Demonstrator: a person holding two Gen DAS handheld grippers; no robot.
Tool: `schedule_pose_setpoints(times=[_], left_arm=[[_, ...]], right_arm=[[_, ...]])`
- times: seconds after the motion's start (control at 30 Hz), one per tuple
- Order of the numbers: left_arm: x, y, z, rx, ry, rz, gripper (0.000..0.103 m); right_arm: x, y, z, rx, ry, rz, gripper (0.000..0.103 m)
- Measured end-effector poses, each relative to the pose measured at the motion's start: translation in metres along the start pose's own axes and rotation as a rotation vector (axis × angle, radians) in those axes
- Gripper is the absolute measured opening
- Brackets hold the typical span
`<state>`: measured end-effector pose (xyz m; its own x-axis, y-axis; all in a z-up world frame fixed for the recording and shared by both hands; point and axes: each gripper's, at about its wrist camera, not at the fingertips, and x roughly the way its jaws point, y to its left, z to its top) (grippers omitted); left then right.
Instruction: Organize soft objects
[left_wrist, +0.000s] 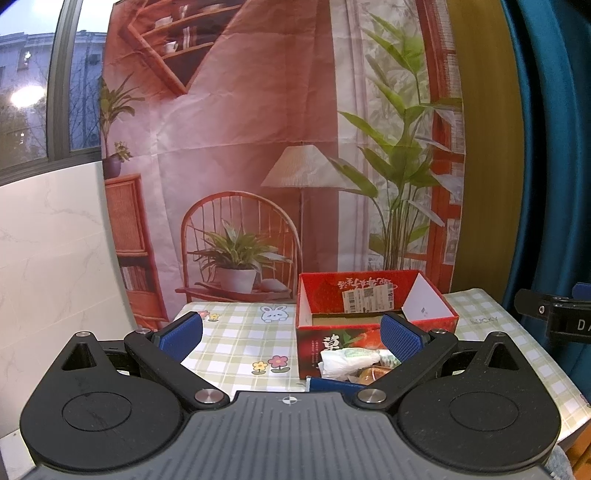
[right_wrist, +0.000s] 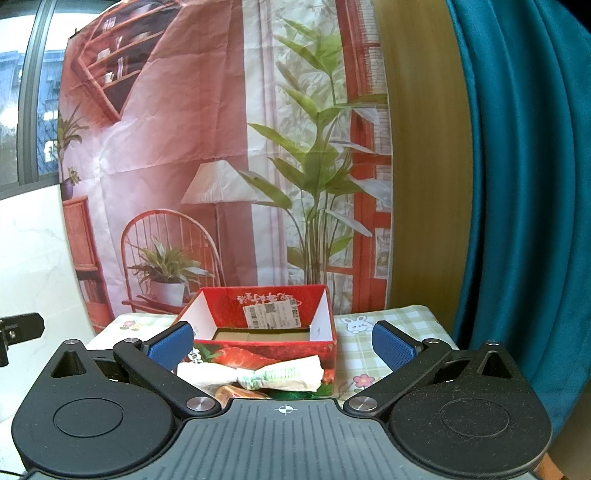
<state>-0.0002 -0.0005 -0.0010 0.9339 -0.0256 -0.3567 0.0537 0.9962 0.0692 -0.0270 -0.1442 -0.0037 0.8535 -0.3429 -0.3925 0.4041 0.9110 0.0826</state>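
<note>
Both jaws wide, empty; tissue pack (right_wrist: 255, 374) before red box (right_wrist: 266, 341); blue item (left_wrist: 332, 385) left view only.

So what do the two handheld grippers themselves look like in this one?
Both match: the left gripper and right gripper each have a ribbed grey body with a white crosshair mark, two round black housings, black linkage arms with silver pivot pins, and textured blue pads on the fingers. No hands, sleeves or cables show.

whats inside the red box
The red box shows only its brown cardboard floor, a shipping label on the back wall and white side walls. The front wall hides the nearest strip of floor.
</note>
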Motion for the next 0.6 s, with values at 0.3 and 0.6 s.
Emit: schedule_pose_setpoints(times=[0.3, 0.6], left_arm=[[0.022, -0.001, -0.007, 0.004, 0.057, 0.029, 0.103], [0.072, 0.000, -0.029, -0.010, -0.008, -0.004, 0.103]], right_arm=[[0.016, -0.008, -0.018, 0.048, 0.001, 0.066, 0.103], [0.055, -0.013, -0.048, 0.068, 0.090, 0.062, 0.103]])
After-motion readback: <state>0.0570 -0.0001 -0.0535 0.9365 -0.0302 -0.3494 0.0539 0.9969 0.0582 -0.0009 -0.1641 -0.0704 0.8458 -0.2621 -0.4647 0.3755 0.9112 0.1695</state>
